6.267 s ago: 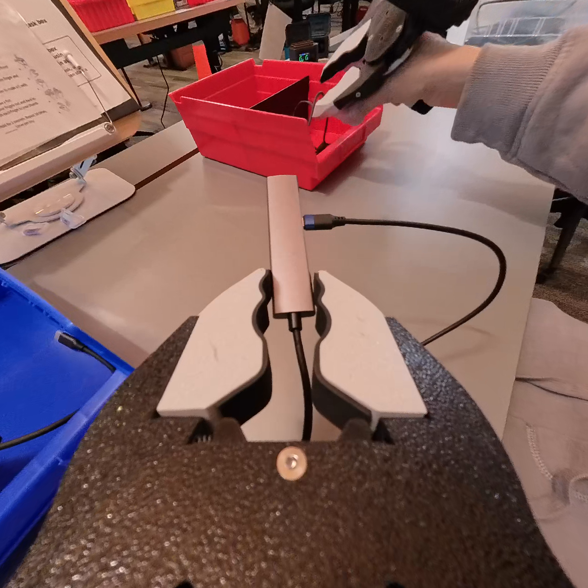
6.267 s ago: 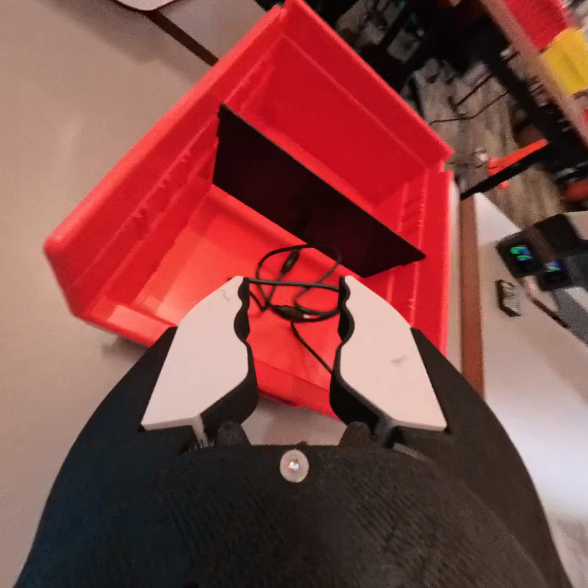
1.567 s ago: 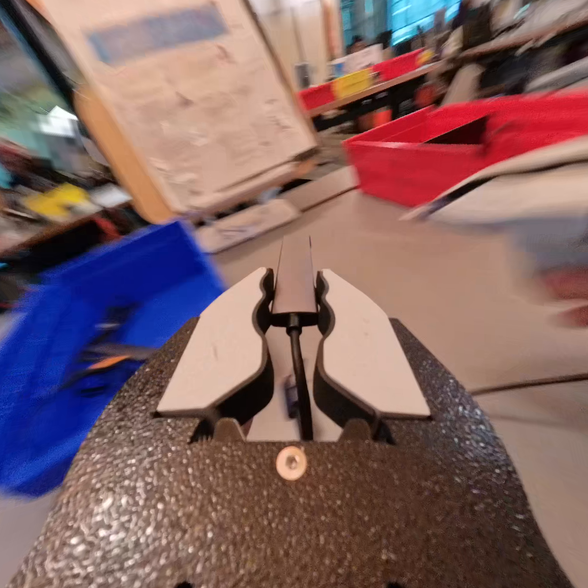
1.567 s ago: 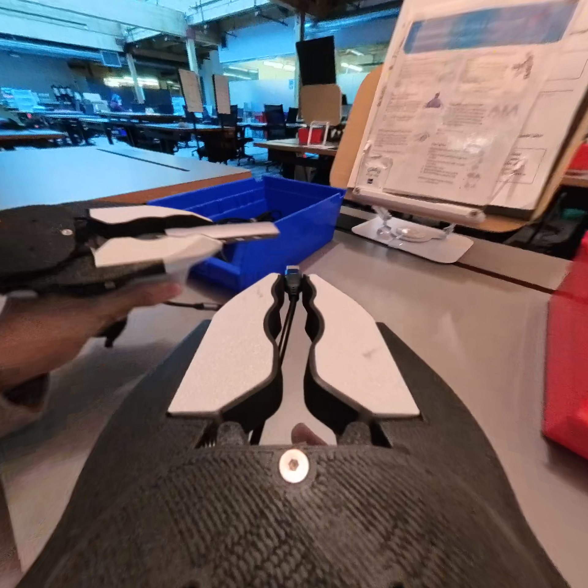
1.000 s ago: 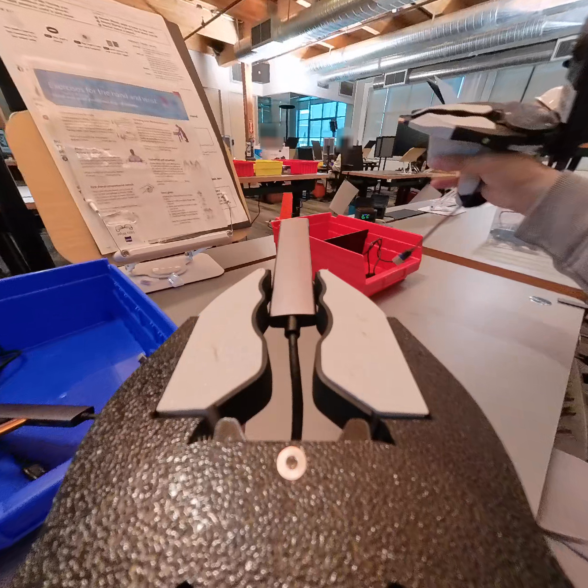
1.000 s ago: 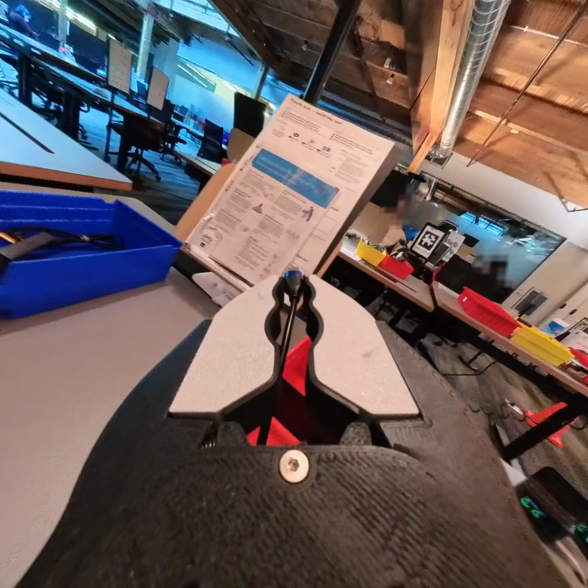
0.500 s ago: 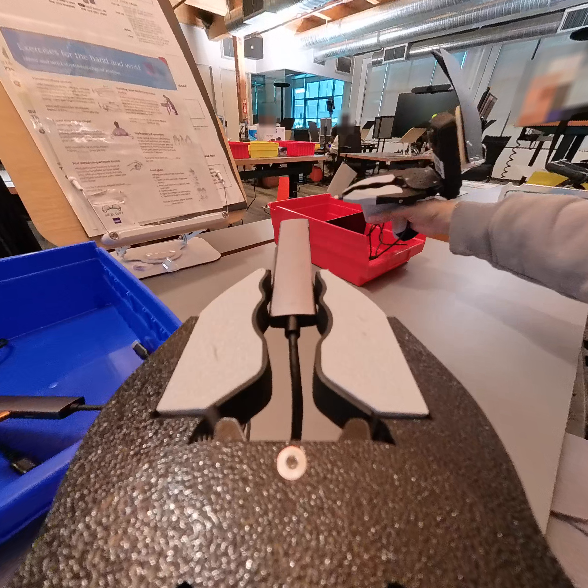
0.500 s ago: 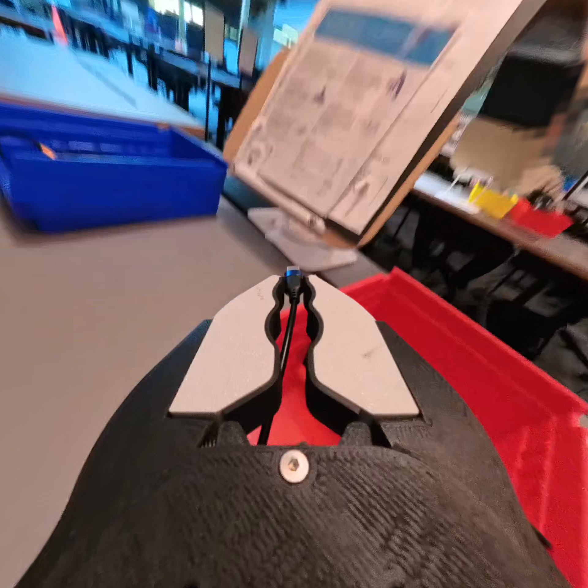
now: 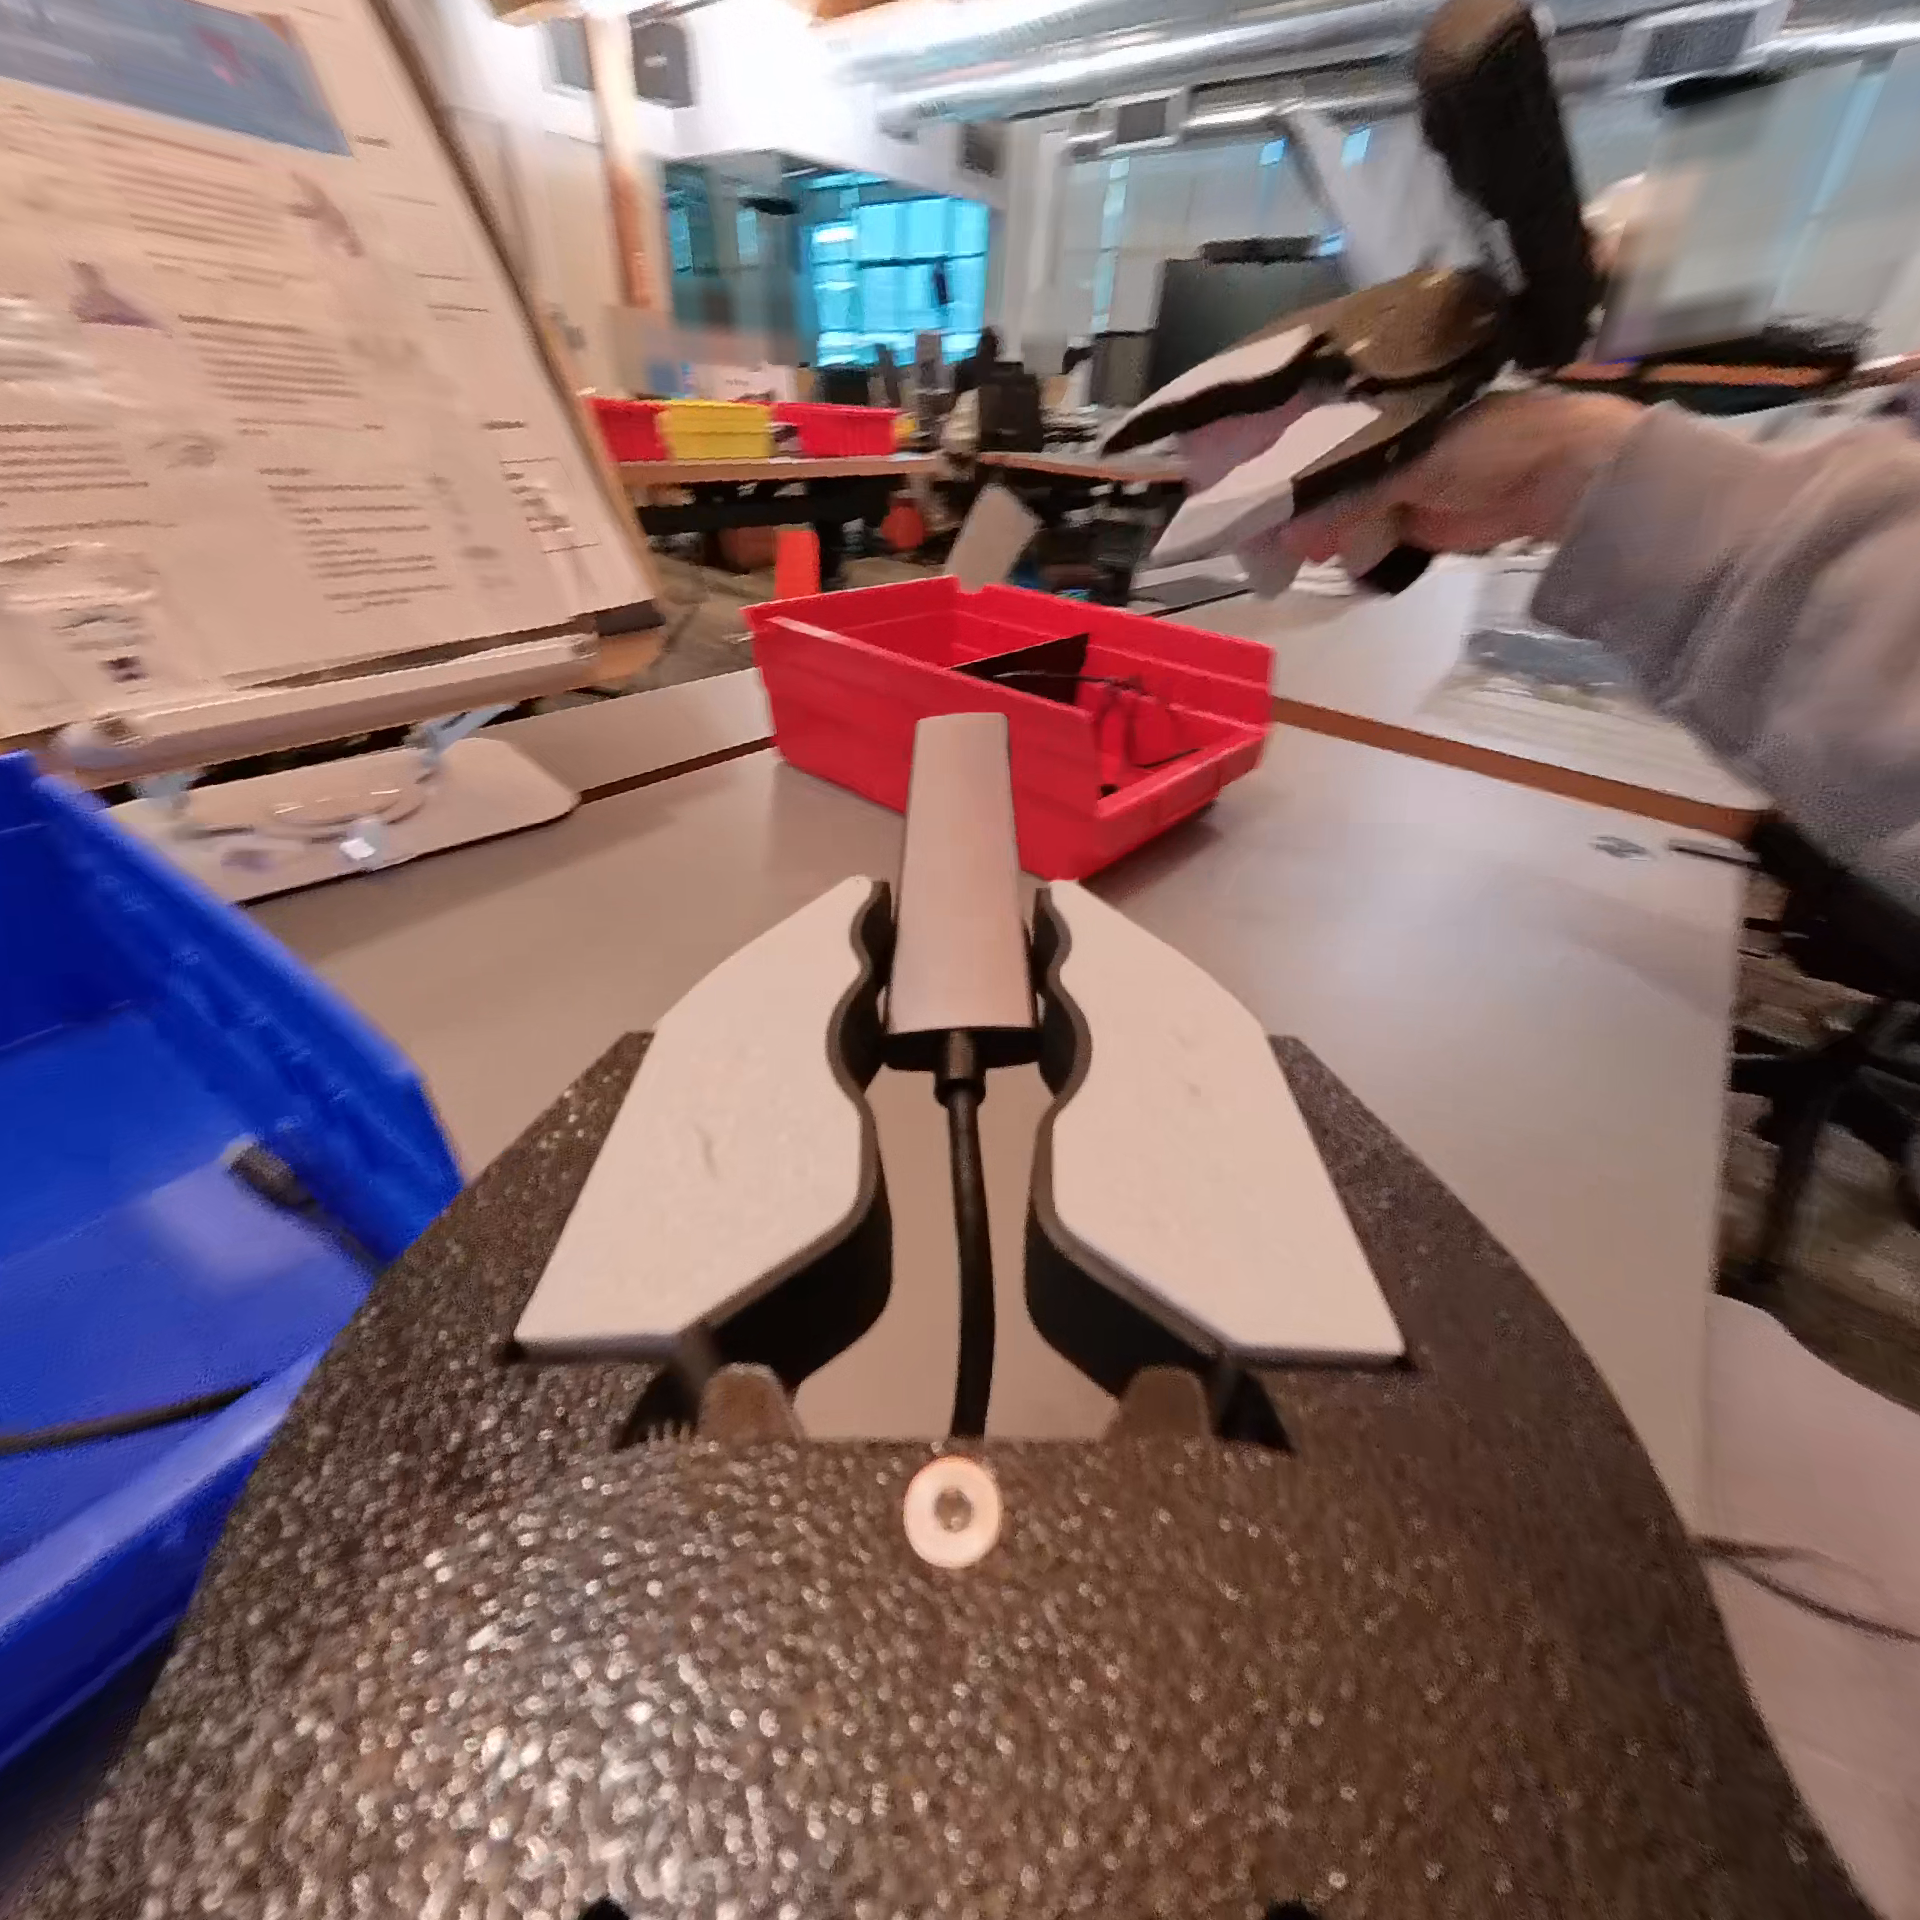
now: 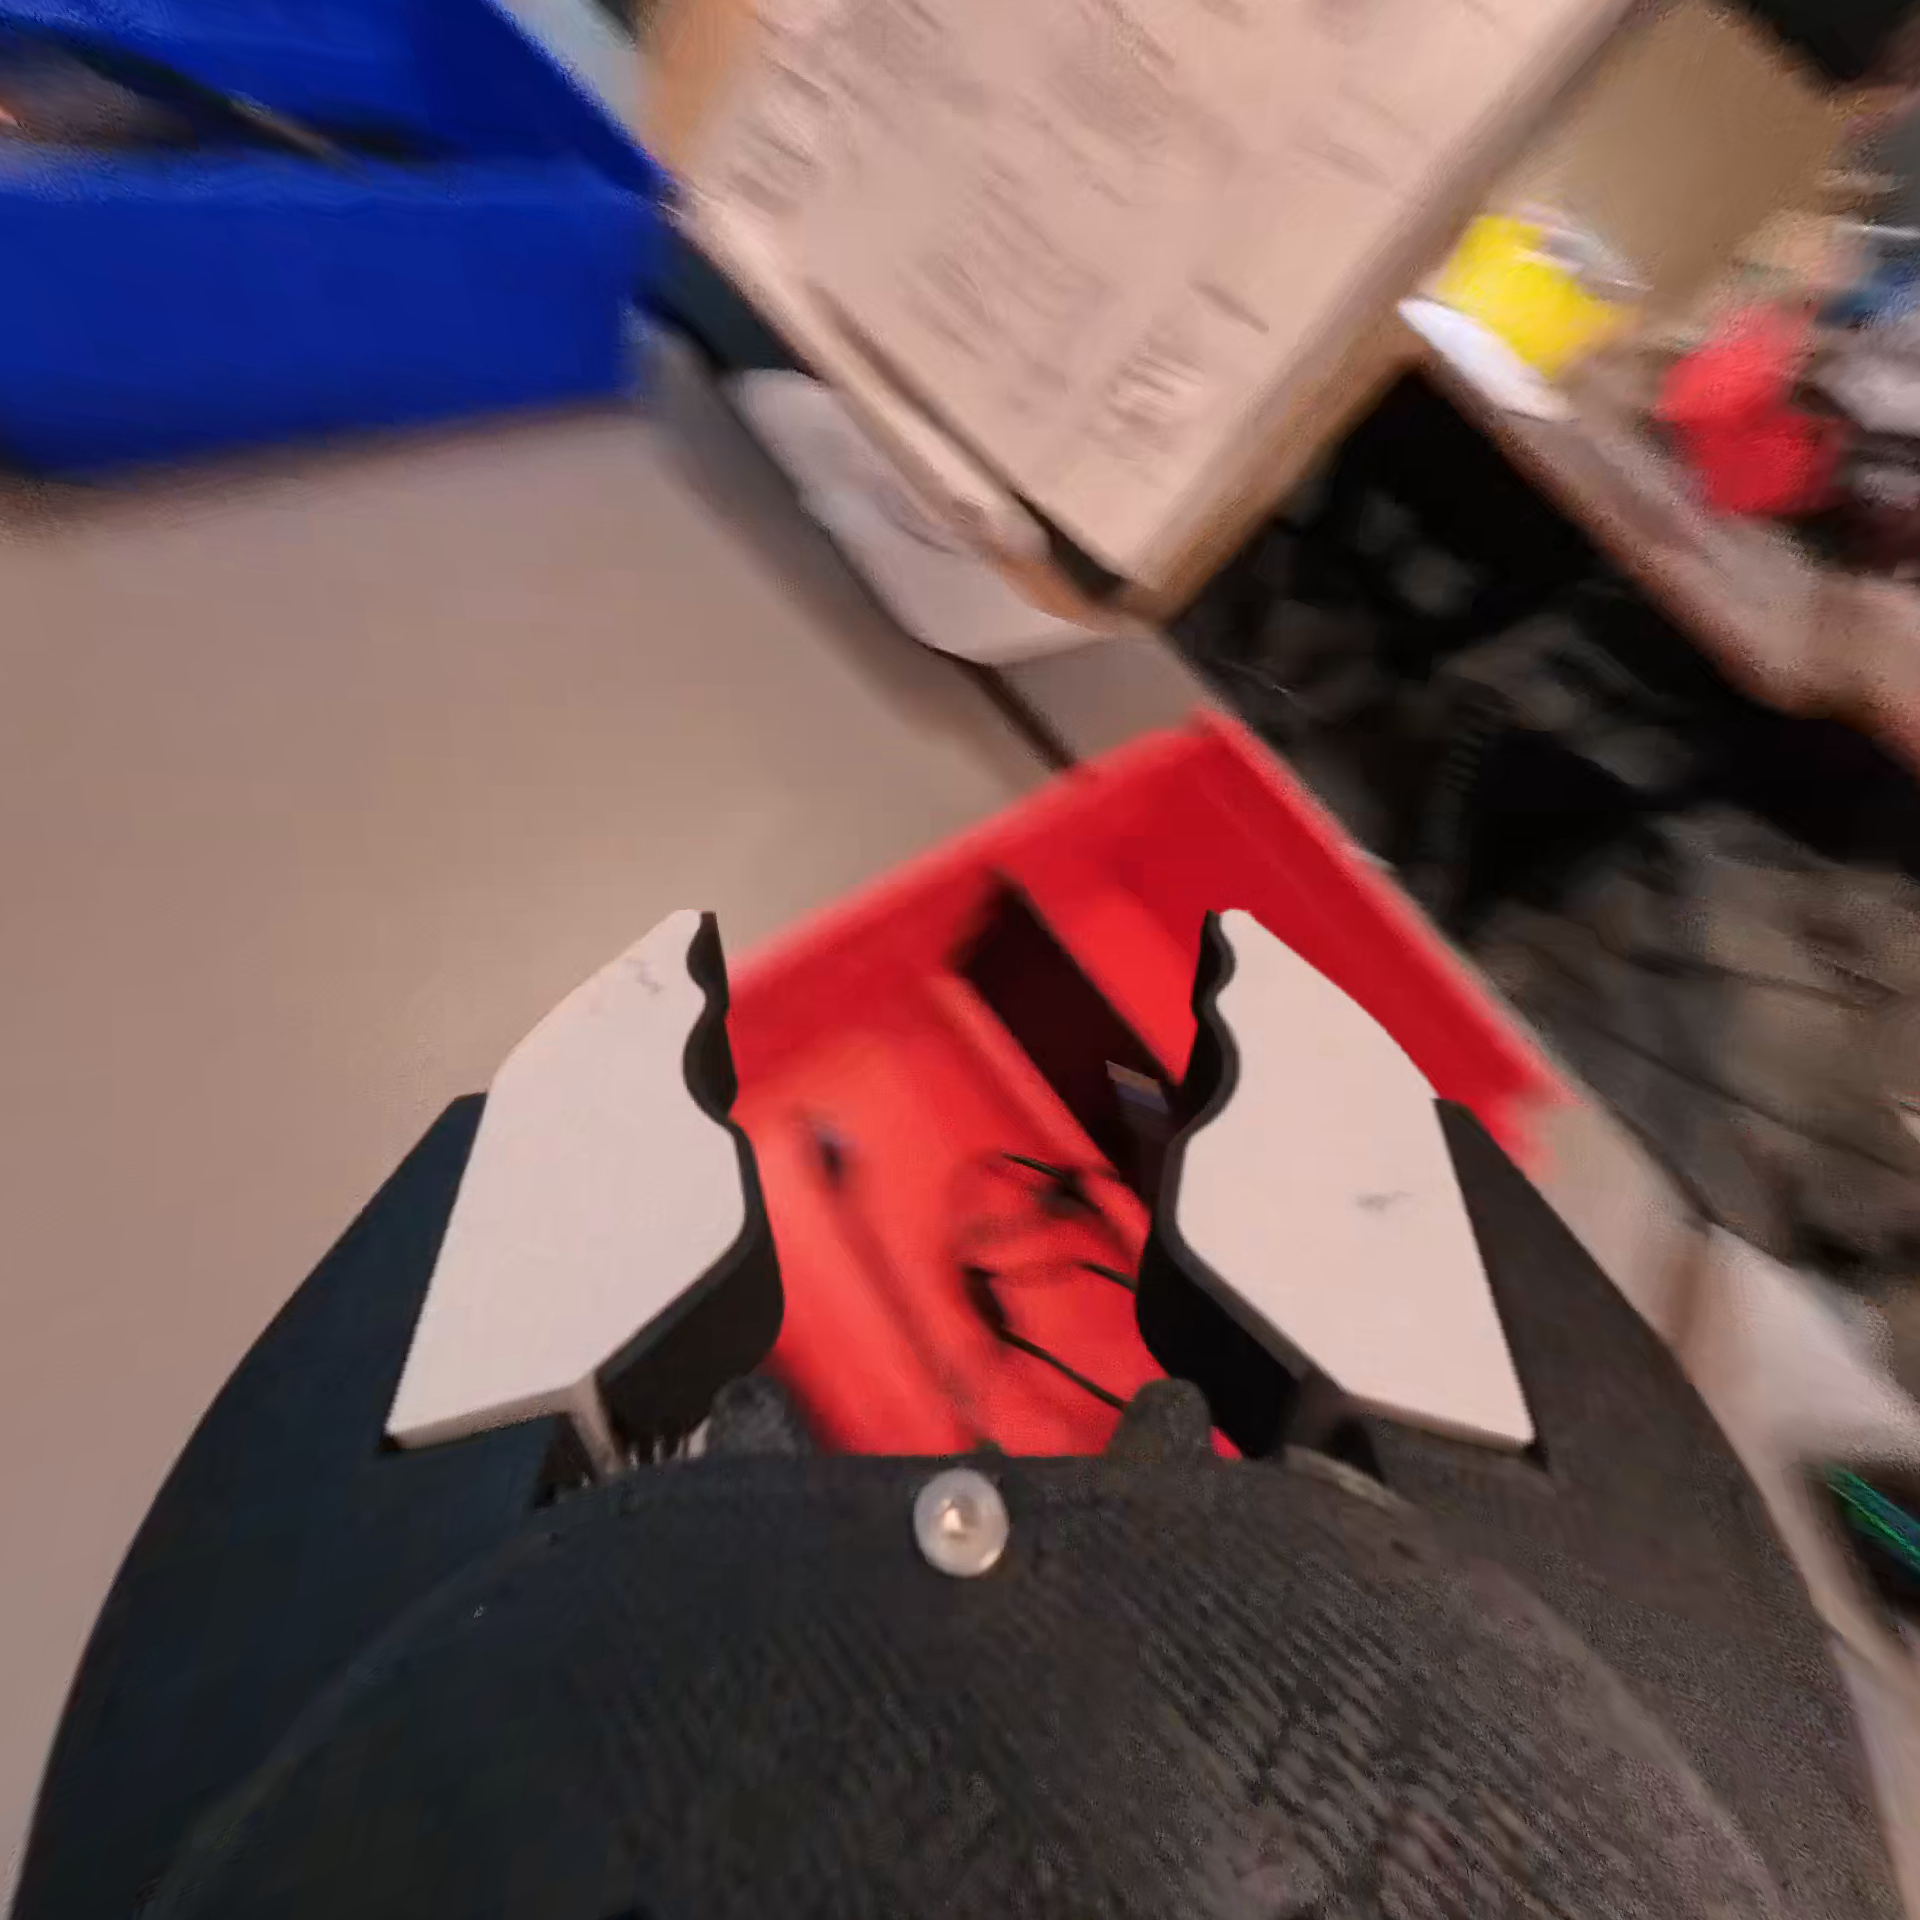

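My left gripper (image 9: 958, 914) is shut on a slim grey adapter bar (image 9: 956, 873) whose black cable (image 9: 971, 1247) runs back between the jaws; it hovers over the grey table (image 9: 1403, 987). My right gripper (image 10: 956, 935) is open and empty above the red bin (image 10: 1299, 852), which holds thin black cables (image 10: 1039, 1299) and a black divider (image 10: 1049, 997). In the left wrist view the right gripper (image 9: 1226, 468) shows open, held by a hand above the red bin (image 9: 894, 717).
A blue bin (image 9: 208, 1091) stands at the left with a cable inside. A tilted board with printed sheets (image 9: 260, 364) on a white stand (image 9: 343, 810) rises behind. The table's wooden edge (image 9: 1507, 774) runs along the far right.
My right gripper swung down over the red bin and opened, letting go of the thin black cable, which now lies in the bin. My left gripper has kept its hold.
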Action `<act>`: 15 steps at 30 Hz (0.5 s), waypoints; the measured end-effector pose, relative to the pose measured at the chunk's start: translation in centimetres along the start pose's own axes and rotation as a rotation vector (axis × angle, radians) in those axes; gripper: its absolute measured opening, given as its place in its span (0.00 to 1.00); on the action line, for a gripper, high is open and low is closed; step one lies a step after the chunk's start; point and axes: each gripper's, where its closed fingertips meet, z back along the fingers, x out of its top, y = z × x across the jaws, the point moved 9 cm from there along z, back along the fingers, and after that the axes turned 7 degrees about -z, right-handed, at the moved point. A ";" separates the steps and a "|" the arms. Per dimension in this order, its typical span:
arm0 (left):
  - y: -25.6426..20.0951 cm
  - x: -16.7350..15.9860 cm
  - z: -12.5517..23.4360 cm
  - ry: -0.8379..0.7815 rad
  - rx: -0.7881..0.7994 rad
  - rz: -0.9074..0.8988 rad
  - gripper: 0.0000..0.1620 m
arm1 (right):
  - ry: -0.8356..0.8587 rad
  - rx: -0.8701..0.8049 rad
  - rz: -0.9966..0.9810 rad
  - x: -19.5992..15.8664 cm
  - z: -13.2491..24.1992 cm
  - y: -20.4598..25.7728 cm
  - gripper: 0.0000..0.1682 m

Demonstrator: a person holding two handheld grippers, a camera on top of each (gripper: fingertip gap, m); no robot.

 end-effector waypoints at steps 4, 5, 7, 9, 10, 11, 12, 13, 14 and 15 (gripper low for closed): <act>-1.4 -0.1 -0.1 -0.100 -0.275 -0.019 0.16 | -0.260 0.714 -0.064 0.5 0.1 11.9 0.46; -1.7 -0.1 -0.1 -0.116 -0.342 -0.021 0.16 | -0.287 0.834 -0.076 0.5 0.1 14.4 0.44; -2.4 -0.1 0.0 -0.154 -0.447 -0.025 0.16 | -0.323 0.980 -0.085 0.6 0.0 18.2 0.41; -2.9 -0.1 0.1 -0.158 -0.508 -0.045 0.16 | -0.363 1.020 -0.079 0.9 0.0 20.4 0.38; -3.1 -0.2 0.1 -0.151 -0.526 -0.062 0.16 | -0.383 1.029 -0.064 1.0 0.1 21.0 0.33; -3.3 -0.1 0.1 -0.148 -0.544 -0.077 0.16 | -0.393 1.022 -0.058 1.2 0.0 21.3 0.29; -3.4 -0.1 0.1 -0.152 -0.555 -0.085 0.16 | -0.394 1.008 -0.058 1.4 0.0 21.3 0.26; -3.4 0.0 0.1 -0.159 -0.562 -0.088 0.16 | -0.391 1.000 -0.058 1.5 0.0 21.2 0.24; -3.5 0.0 0.1 -0.164 -0.568 -0.087 0.16 | -0.396 1.001 -0.053 1.6 0.5 21.0 0.19; -3.6 0.1 0.1 -0.164 -0.572 -0.085 0.16 | -0.400 0.999 -0.052 1.7 0.7 21.0 0.16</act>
